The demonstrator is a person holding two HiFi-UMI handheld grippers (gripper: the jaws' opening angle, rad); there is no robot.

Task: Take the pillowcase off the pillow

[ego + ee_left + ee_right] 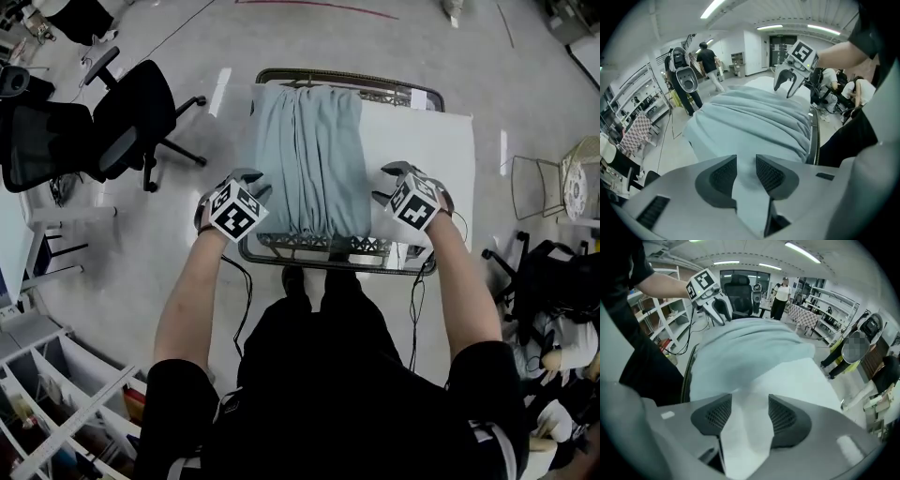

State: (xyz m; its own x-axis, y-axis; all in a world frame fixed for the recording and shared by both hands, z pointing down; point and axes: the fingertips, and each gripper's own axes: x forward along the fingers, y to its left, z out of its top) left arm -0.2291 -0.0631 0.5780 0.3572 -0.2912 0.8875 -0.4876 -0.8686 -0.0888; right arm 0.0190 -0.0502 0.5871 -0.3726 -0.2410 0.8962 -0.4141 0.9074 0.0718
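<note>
Person: black-clad torso (328,375) fills the bottom of the head view, with both bare forearms reaching forward.
Left gripper (746,169): jaws apart, not pressing on anything; pale blue cloth shows through the gap. It sits at the near left corner of the pillowcase.
Right gripper (750,411): jaws apart, gripping nothing; white pillow shows through the gap. It sits over the near right part of the pillow, just beside the pillowcase edge.
Pillowcase (305,159): pale grey-blue, gathered into long folds that run from the near edge to the far edge. It covers the left part of the pillow only.
Pillow (417,150): white and smooth, bare on its right part, lying flat.
Desk (319,246): dark metal frame with a lattice rim, showing at the near and far ends under the pillow.
Count: one pillow, one pillowcase, two grippers, one desk.
Surroundings: two black office chairs (141,112) stand on the pale floor to the left.
</note>
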